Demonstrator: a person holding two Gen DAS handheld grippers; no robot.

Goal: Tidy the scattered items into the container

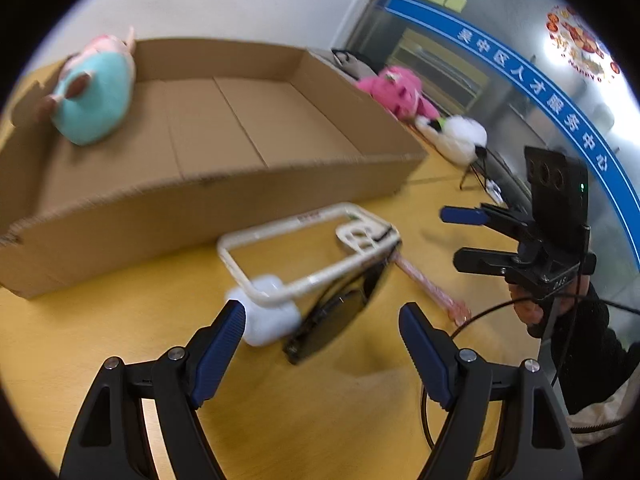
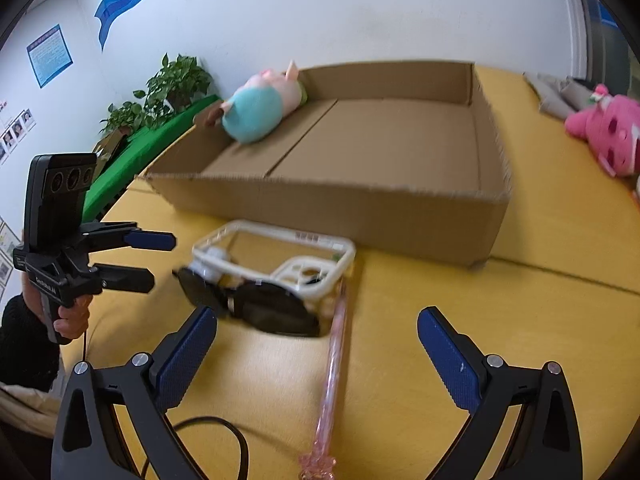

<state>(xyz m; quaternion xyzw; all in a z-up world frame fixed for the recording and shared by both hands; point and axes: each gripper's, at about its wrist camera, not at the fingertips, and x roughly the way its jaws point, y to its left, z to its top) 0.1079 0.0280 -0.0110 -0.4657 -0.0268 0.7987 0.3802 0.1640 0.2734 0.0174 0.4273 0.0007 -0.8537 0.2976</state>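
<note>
A: What takes up most of the frame?

B: The yellow tabletop (image 2: 540, 312), and on it a shallow cardboard box (image 2: 360, 208) across the upper middle of the right wrist view. A stuffed toy (image 2: 260, 110) in teal and pink lies in the box's upper-left corner, against the wall.

A: And outside the box?

B: A pink plush (image 2: 612, 136) at the right edge. Just in front of the box sits a white plastic basket (image 2: 276, 256); dark sunglasses (image 2: 256, 304) lean on its near side. A white earbud case (image 1: 268, 316) touches the basket's near corner in the left wrist view. A pink pen (image 2: 334, 368) runs from the basket toward the lower middle.

A: The tools?

B: The left tool (image 1: 322, 336) is spread wide, grasping nothing. The right tool (image 2: 318, 344) is also released, its jaws either side of the pen, not touching it.
</note>
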